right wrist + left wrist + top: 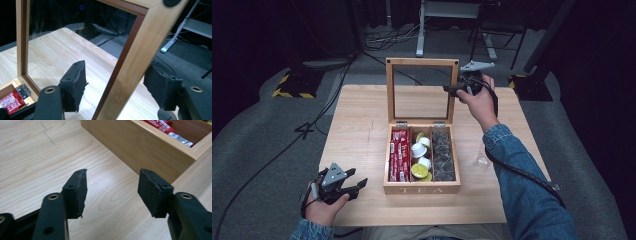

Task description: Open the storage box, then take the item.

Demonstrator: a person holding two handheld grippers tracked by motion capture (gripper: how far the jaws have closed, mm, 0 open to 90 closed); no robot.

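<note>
So the right claw (pixel 451 88) is straddling the lid's (pixel 132 60) upright right edge, jaws apart, pads not touching. The tea box (pixel 422 188) sits right of the open, empty left claw (pixel 362 186).

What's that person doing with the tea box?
A person works at a wooden table with a gripper in each hand. The tea box sits open, its glass lid standing upright. The right gripper is at the lid's side frame, which sits between its open jaws, unclamped. The left gripper waits open and empty near the box's front left corner. Inside the box are red packets, round pods and dark tea bags.
</note>
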